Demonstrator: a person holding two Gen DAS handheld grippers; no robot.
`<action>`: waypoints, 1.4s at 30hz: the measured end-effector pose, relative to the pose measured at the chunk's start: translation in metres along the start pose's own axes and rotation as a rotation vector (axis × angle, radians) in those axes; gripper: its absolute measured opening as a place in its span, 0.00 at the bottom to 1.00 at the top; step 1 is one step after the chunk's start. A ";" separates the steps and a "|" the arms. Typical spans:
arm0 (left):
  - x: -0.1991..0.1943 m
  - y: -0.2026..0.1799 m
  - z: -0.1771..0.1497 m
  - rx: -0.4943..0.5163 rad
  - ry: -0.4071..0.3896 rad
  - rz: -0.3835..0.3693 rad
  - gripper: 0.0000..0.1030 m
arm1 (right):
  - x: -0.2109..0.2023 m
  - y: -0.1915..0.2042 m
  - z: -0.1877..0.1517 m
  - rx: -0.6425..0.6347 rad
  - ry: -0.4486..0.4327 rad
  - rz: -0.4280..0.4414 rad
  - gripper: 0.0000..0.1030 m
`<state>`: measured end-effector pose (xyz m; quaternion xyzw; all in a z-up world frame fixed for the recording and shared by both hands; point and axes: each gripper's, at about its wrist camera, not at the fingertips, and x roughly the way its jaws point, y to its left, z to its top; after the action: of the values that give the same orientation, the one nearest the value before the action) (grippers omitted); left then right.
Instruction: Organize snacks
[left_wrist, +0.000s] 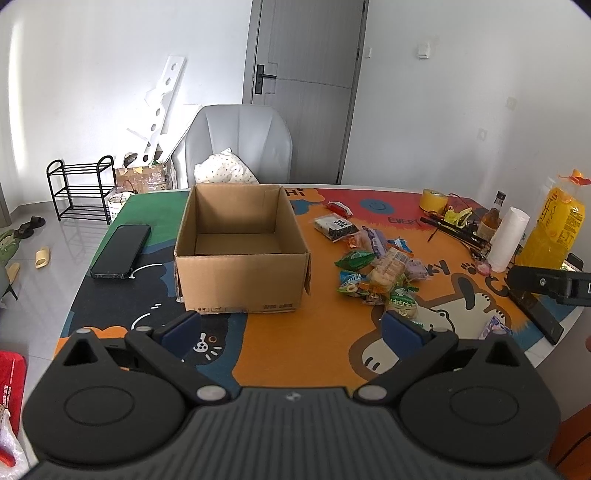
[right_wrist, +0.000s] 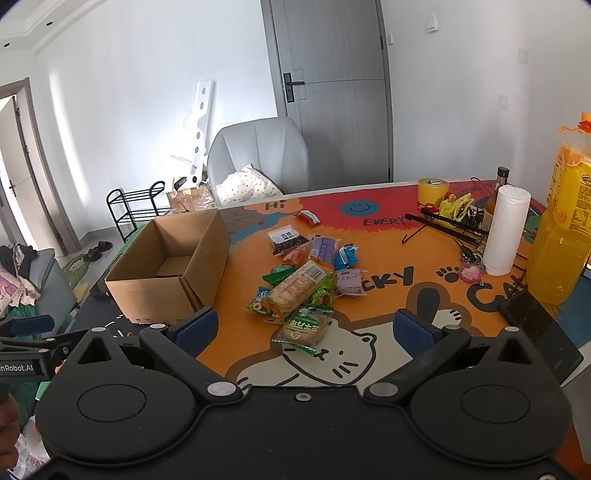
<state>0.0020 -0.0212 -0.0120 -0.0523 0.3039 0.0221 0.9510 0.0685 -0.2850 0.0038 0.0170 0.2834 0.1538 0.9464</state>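
An open, empty cardboard box (left_wrist: 240, 254) (right_wrist: 173, 269) stands on the colourful table mat. To its right lies a heap of several wrapped snacks (left_wrist: 376, 269) (right_wrist: 303, 284), with a dark packet (left_wrist: 334, 227) (right_wrist: 288, 240) and a small red-white one (left_wrist: 340, 208) (right_wrist: 308, 218) further back. The nearest is a green-labelled bun packet (right_wrist: 301, 328) (left_wrist: 402, 304). My left gripper (left_wrist: 291, 326) is open in front of the box, nothing between its blue pads. My right gripper (right_wrist: 304, 330) is open, hovering near the heap's front.
A black phone (left_wrist: 120, 251) lies left of the box. Far right stand a yellow juice bottle (right_wrist: 561, 236), a white paper roll (right_wrist: 504, 232), a dark bottle (right_wrist: 495, 199), yellow tape (right_wrist: 432, 190) and another phone (right_wrist: 543, 332). A grey chair (left_wrist: 240, 144) stands behind the table.
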 end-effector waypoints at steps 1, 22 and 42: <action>0.000 0.000 0.000 0.002 0.000 -0.001 1.00 | 0.000 0.000 0.000 -0.001 -0.001 -0.001 1.00; 0.015 0.003 0.004 -0.030 -0.002 -0.013 1.00 | 0.015 -0.005 0.001 0.015 0.019 0.011 1.00; 0.080 -0.031 0.026 -0.039 -0.054 -0.139 0.94 | 0.084 -0.045 0.002 0.074 0.072 0.056 0.82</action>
<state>0.0849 -0.0486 -0.0345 -0.0915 0.2735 -0.0366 0.9568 0.1489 -0.3024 -0.0449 0.0542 0.3219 0.1701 0.9298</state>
